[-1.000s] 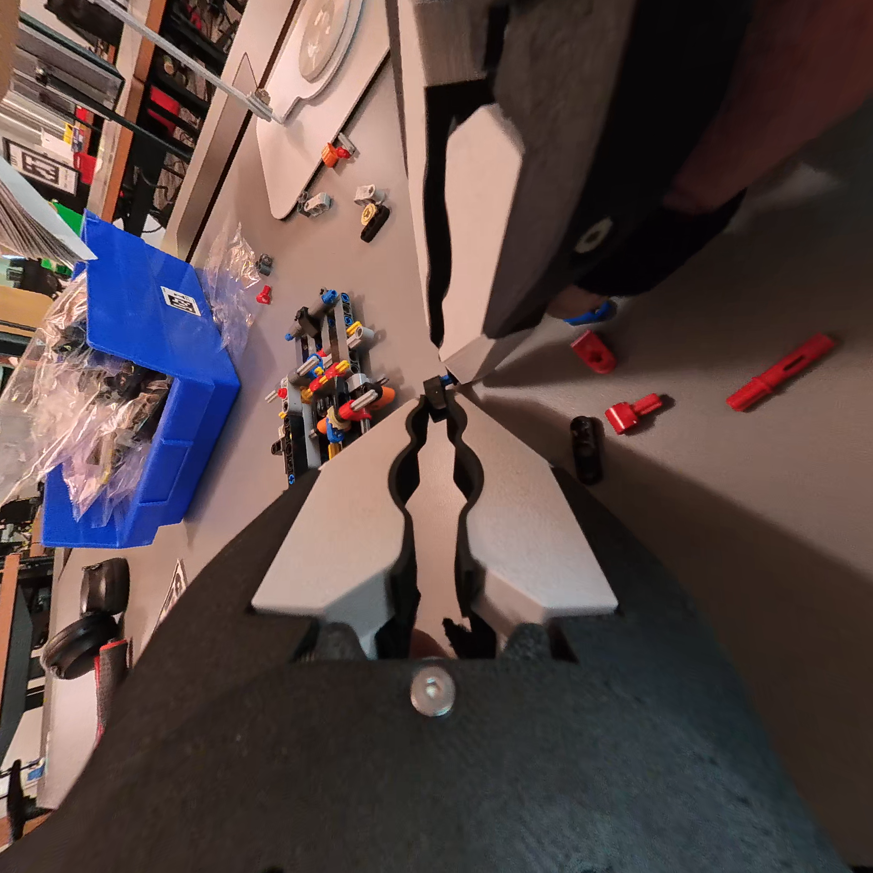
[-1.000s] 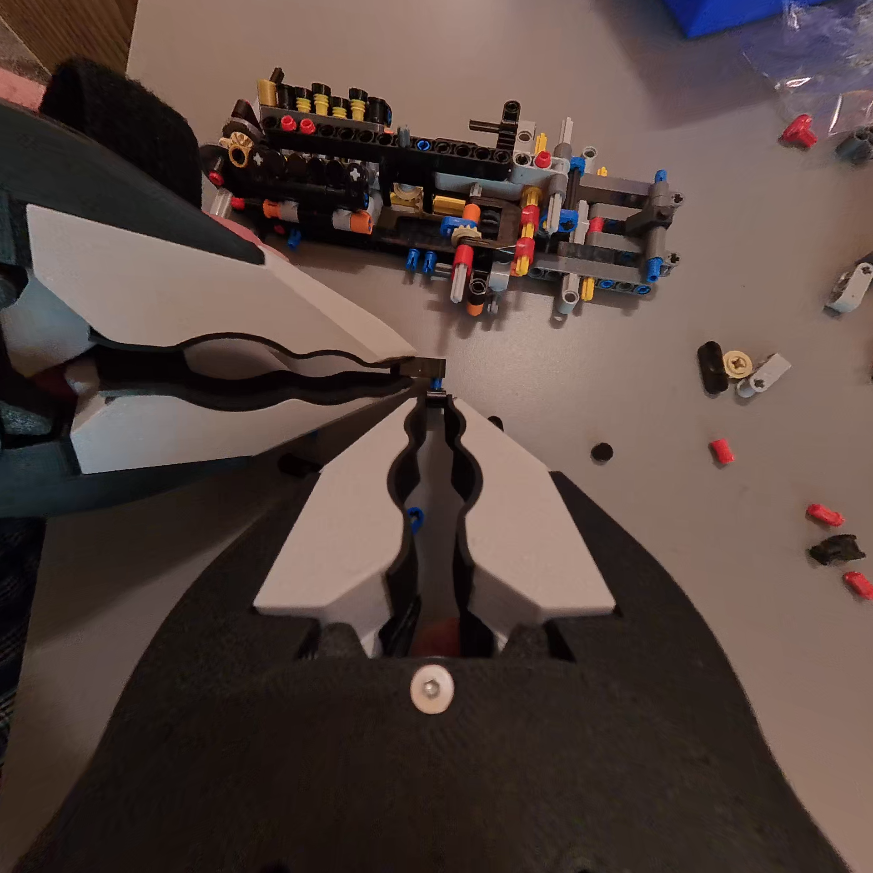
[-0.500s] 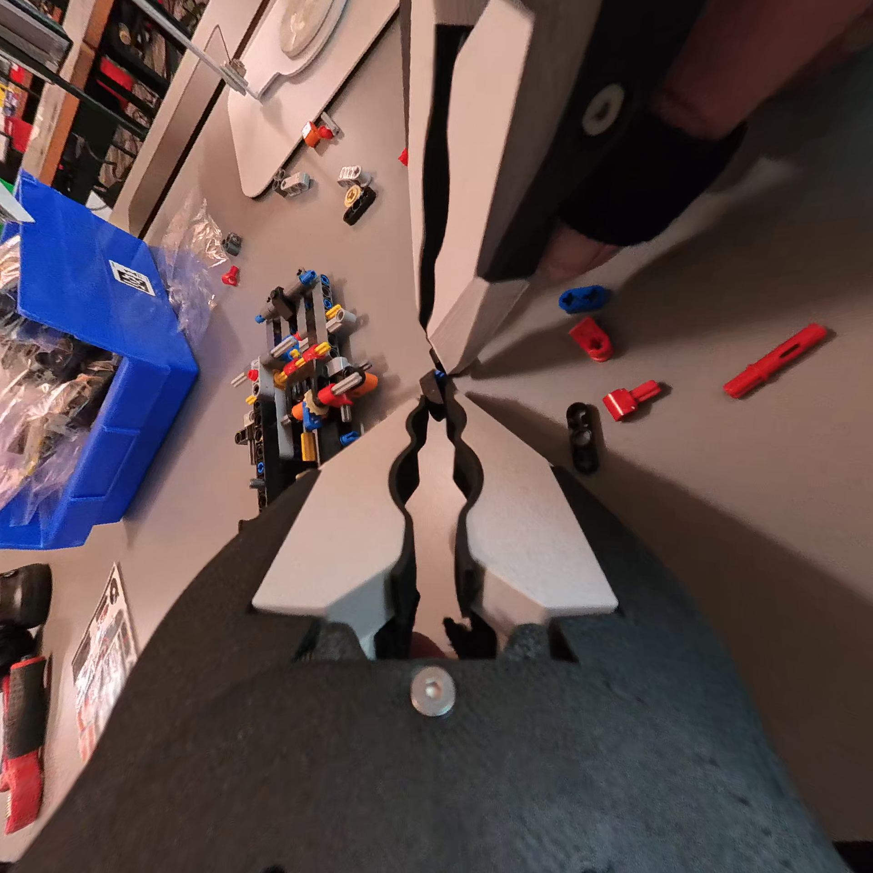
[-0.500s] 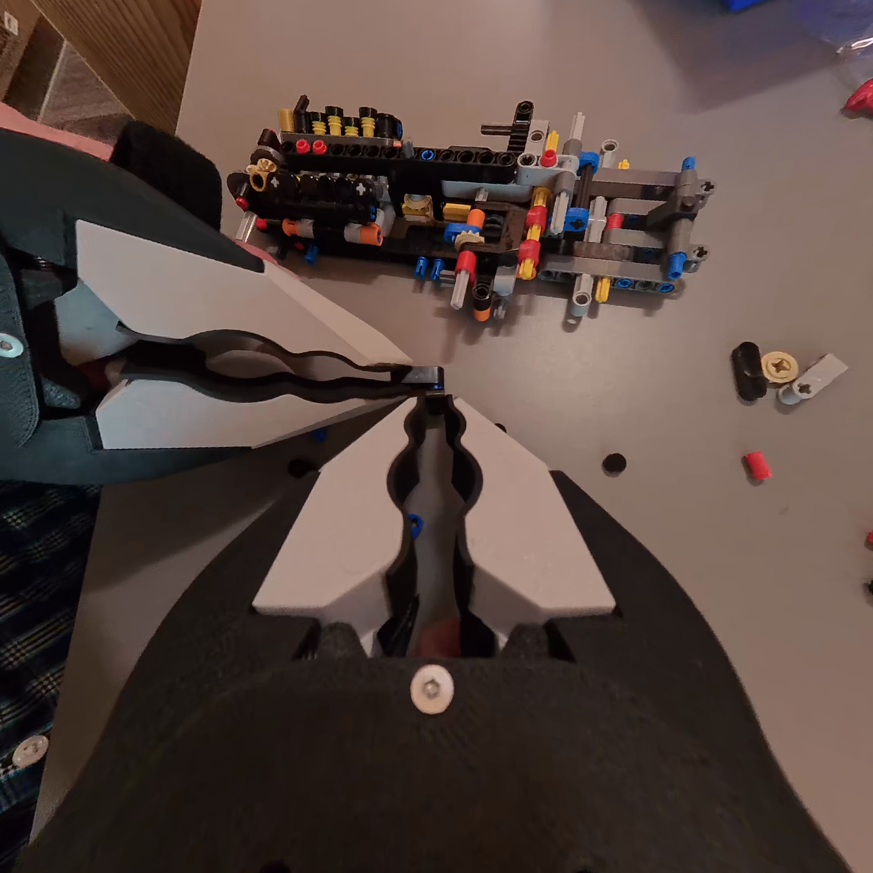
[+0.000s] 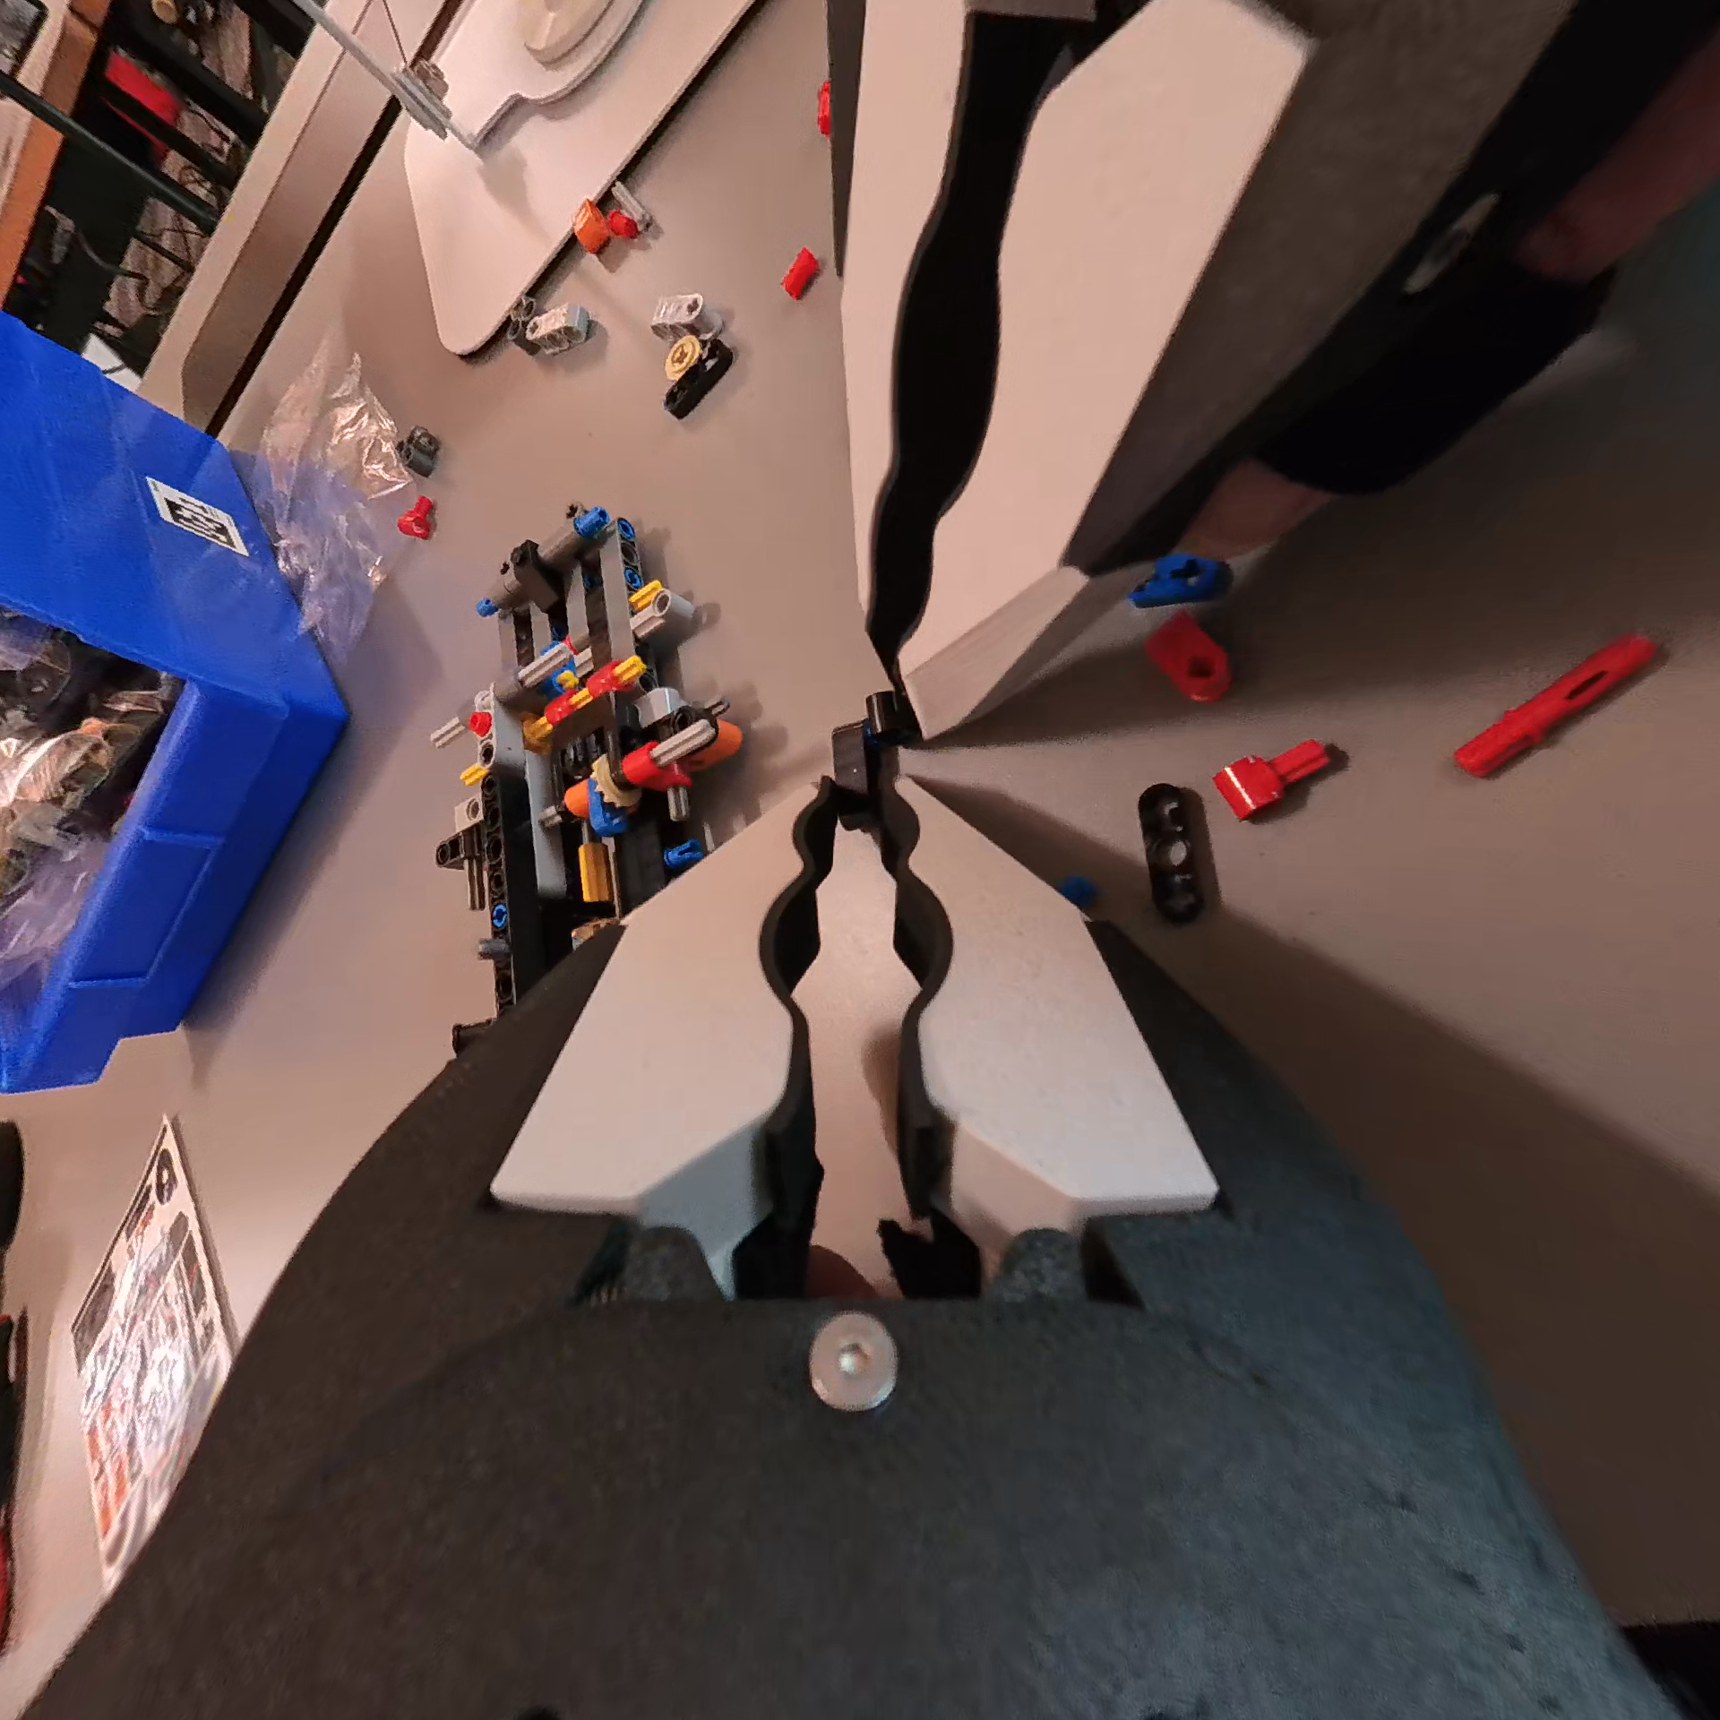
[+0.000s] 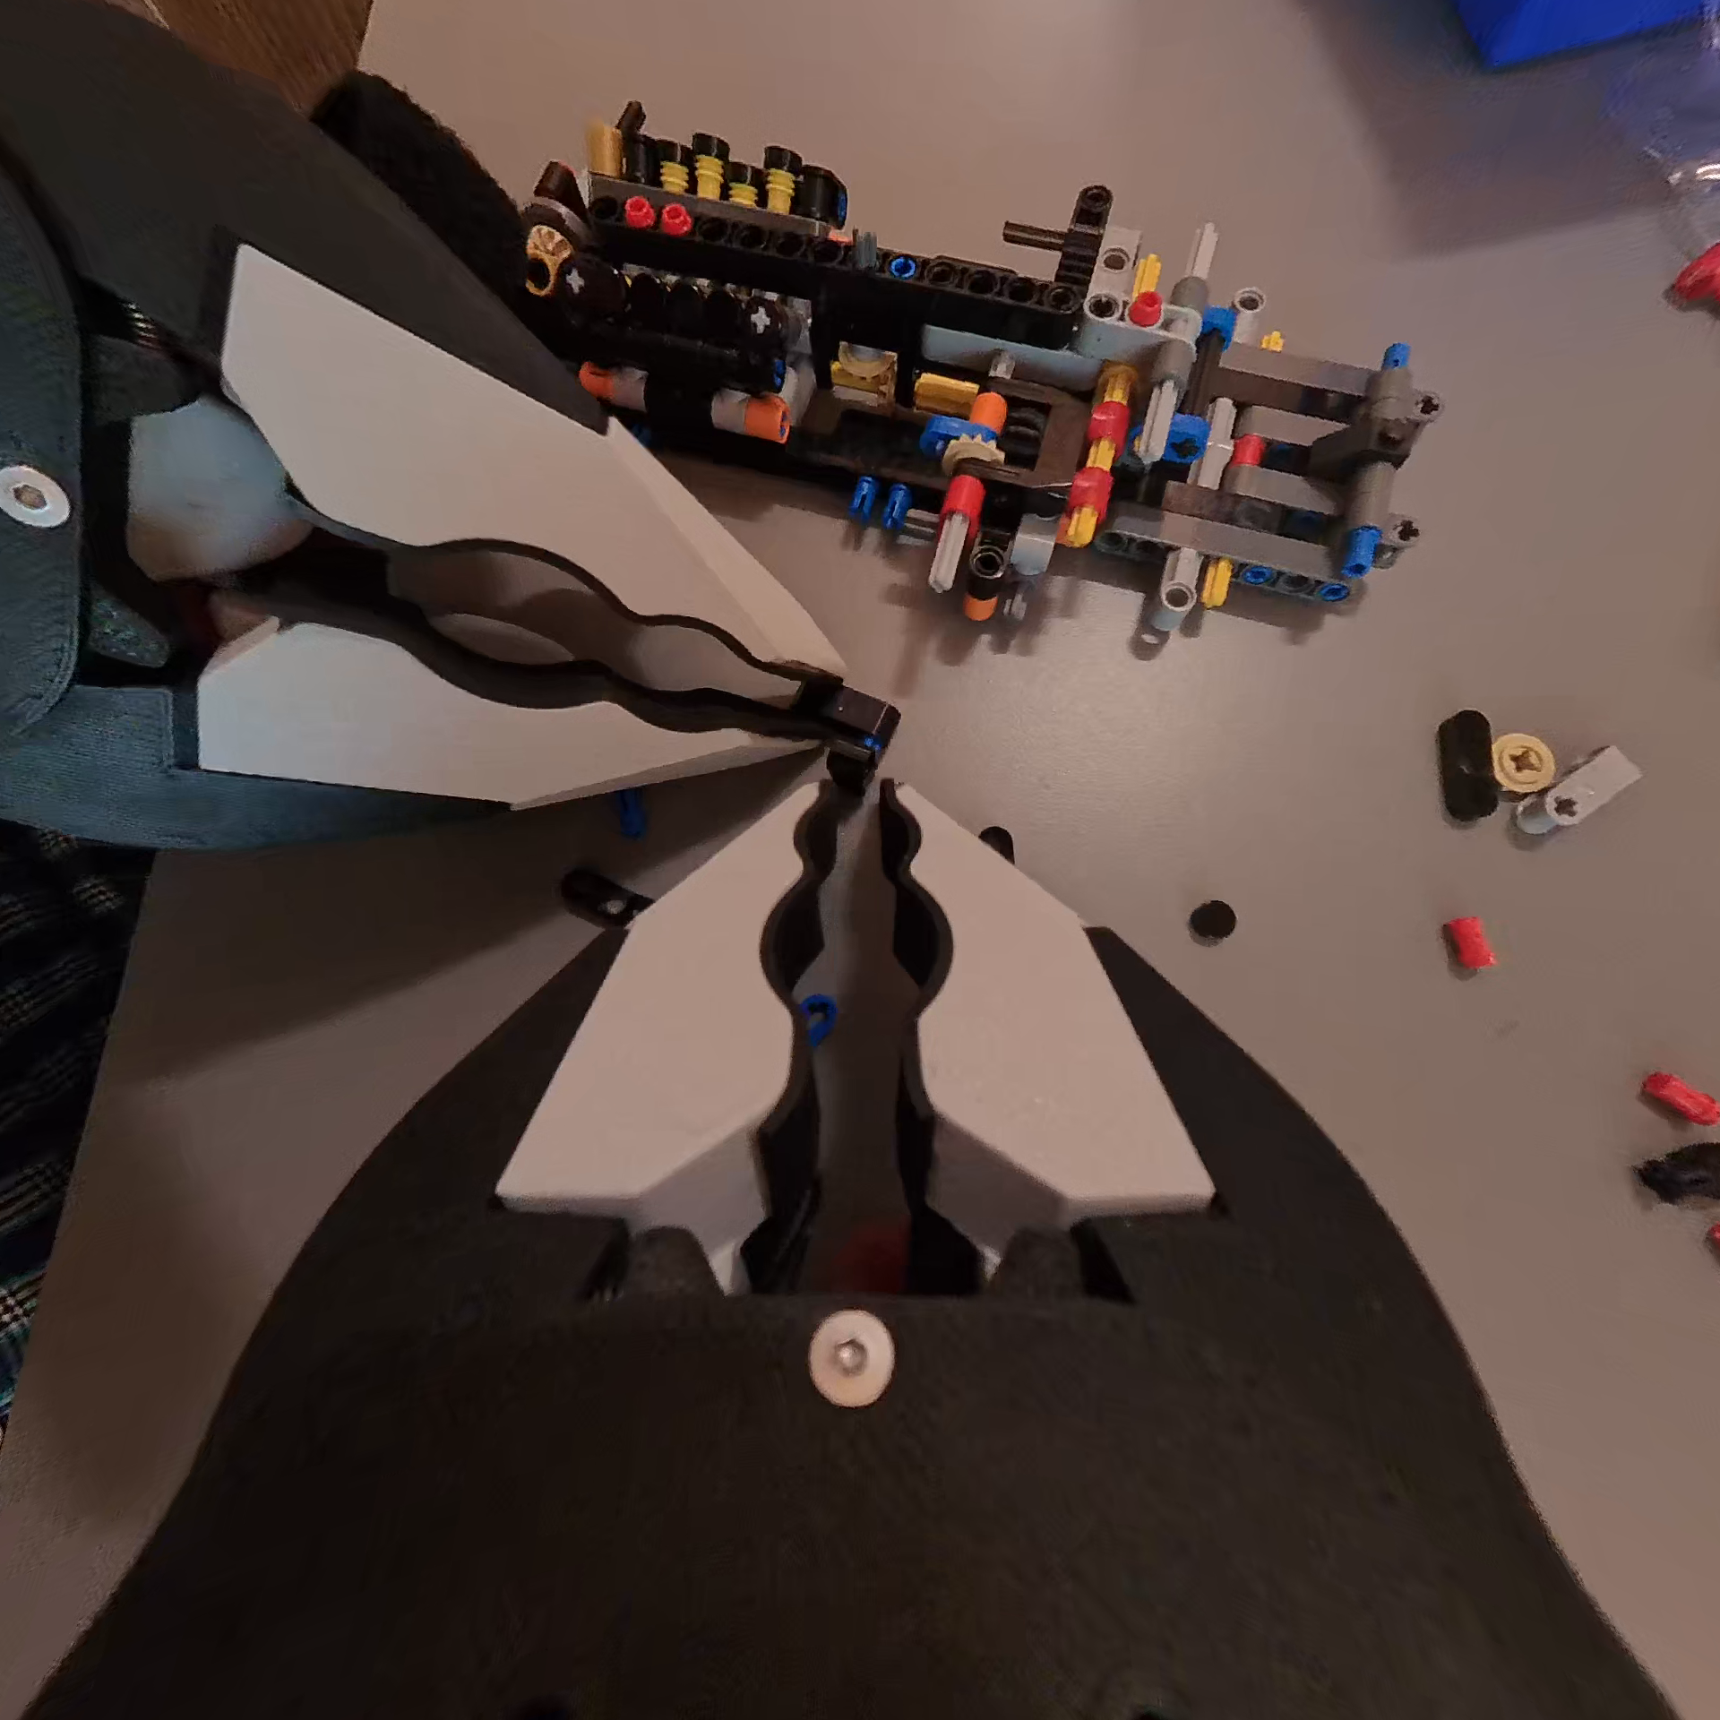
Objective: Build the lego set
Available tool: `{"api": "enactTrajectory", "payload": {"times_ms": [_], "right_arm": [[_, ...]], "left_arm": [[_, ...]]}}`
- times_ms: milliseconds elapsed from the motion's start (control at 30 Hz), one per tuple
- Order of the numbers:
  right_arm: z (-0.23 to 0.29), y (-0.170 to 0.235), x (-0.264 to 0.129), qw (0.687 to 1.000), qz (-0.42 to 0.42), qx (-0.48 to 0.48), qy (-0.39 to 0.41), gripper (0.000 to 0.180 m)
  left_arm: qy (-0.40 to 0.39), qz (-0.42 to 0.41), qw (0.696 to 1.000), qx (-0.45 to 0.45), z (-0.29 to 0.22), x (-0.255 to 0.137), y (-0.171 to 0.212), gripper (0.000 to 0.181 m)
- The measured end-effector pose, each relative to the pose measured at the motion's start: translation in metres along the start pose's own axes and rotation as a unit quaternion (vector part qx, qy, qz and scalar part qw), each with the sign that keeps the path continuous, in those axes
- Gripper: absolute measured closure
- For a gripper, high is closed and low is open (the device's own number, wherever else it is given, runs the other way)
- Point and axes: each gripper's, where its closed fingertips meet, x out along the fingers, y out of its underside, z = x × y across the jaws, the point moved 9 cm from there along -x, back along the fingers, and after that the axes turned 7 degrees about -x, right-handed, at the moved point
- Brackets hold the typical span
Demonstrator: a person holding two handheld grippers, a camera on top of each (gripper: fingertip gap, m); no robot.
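Note:
My left gripper (image 5: 852, 805) is shut on a small black connector (image 5: 849, 763). My right gripper (image 6: 853, 789) is shut on another small black piece (image 6: 849, 772). The two grippers meet tip to tip above the grey table. The two pieces touch, with a bit of blue pin showing between them. In the right wrist view the left gripper (image 6: 824, 712) comes in from the left with its connector (image 6: 866, 718). In the left wrist view the right gripper (image 5: 892, 693) comes in from above. The long part-built Lego chassis (image 6: 977, 372) lies on the table just beyond the tips, and it also shows in the left wrist view (image 5: 577, 745).
A blue bin (image 5: 140, 651) of bagged parts and a clear bag (image 5: 326, 465) lie left of the chassis, with a printed sheet (image 5: 149, 1322) nearer. Loose red pieces (image 5: 1545, 717) and a black beam (image 5: 1173, 847) lie to the right. More small parts (image 6: 1517, 772) are scattered there.
Both grippers stayed shut and tip to tip. They drifted slightly together over the table, and the two black pieces now sit pressed against each other.

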Motion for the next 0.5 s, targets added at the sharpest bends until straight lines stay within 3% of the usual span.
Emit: {"api": "enactTrajectory", "payload": {"times_ms": [33,500], "right_arm": [[0.0003,-0.0002,0.0,1.0,0.002,-0.001,0.002,0.173],[-0.0055,0.0027,0.0017,0.997,-0.013,0.07,-0.023,0.176]], "left_arm": [[-0.002,0.0,1.0,0.003,-0.0004,0.0002,-0.0003,0.174],[-0.007,-0.002,1.0,0.015,-0.003,-0.0008,-0.0008,0.175]]}}
